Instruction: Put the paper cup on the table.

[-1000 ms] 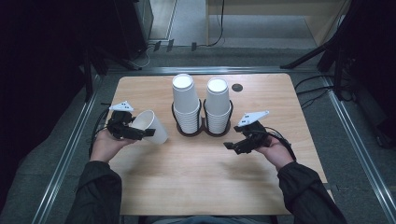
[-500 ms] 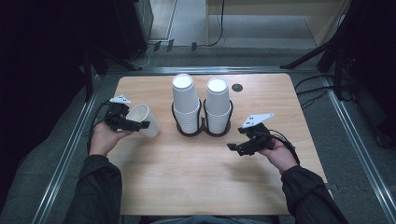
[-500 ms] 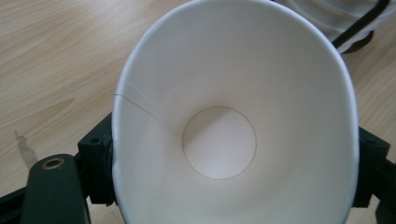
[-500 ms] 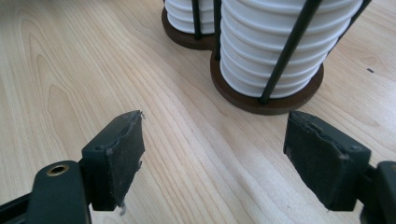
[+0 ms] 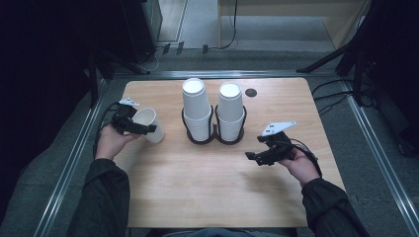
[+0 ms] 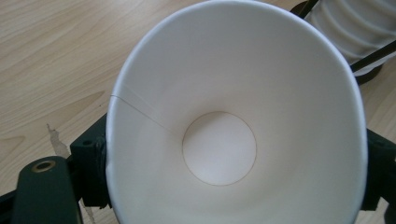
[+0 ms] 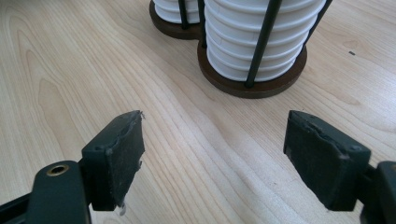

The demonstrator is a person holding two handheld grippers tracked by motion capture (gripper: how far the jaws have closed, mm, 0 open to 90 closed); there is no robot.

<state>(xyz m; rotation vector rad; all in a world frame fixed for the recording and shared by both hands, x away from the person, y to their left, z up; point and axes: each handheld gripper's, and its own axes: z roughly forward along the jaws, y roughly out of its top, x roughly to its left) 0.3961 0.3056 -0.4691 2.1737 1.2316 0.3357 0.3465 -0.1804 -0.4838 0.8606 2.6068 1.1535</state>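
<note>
No writing to read

No letters, numbers, brand marks or signs can be made out on anything in these views; the paper cup [image 6: 233,126] seen in the left gripper view is plain white inside, and the stacked cups [image 5: 197,106] on the table [image 5: 207,182] carry no print.

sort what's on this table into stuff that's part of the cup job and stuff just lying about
Part of the job:
- single paper cup, clamped in the left tool
- left cup stack and right cup stack
- dark cup holder with two bays
- right tool, open, holding nothing

Lying about:
- small dark round spot on the table
</note>
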